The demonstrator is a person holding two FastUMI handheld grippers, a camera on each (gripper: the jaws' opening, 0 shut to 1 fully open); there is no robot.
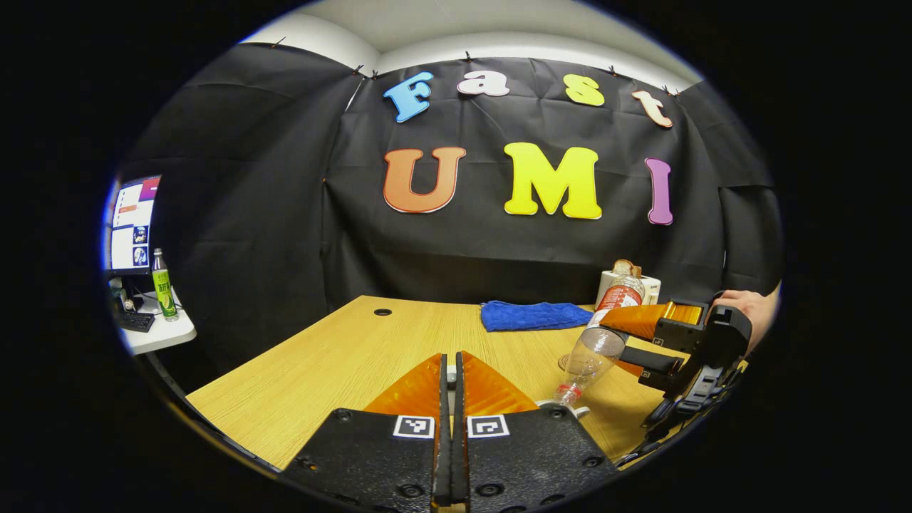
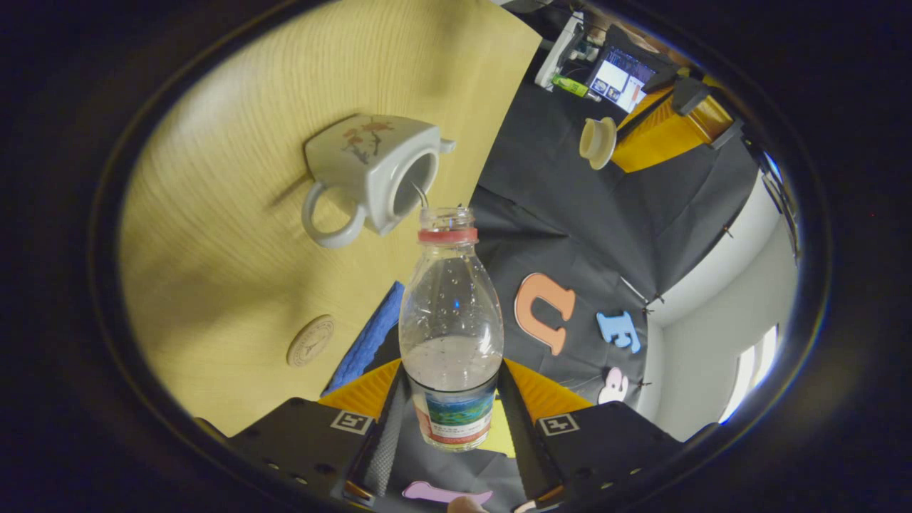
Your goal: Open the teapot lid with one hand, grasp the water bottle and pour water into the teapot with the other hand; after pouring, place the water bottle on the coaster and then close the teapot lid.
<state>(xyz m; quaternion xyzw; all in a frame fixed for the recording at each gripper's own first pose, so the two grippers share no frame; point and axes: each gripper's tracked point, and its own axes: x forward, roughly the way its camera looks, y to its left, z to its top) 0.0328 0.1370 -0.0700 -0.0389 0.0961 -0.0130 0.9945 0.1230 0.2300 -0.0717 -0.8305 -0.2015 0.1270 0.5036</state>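
While the wooden table point(image 1: 342, 363) fills the lower half of the left gripper view, a blue cloth point(image 1: 534, 315) lies near its far edge and a side desk with a monitor point(image 1: 133, 224) and a green bottle point(image 1: 163, 285) stands off to the left. Seen in the right gripper view, the white teapot point(image 2: 370, 174) sits on the table with its top open, and a thin stream of water runs from the water bottle point(image 2: 450, 328) into that opening. That bottle is tipped mouth-down toward the pot, uncapped, and the right gripper point(image 2: 450, 420) clamps it at the label, one finger on each side. Farther off in that view, the left gripper point(image 2: 627, 139) holds the teapot lid point(image 2: 597, 141) up and away from the pot; its fingers sit nearly together. A round coaster point(image 2: 311, 340) lies bare on the table, near the cloth and well apart from the teapot.
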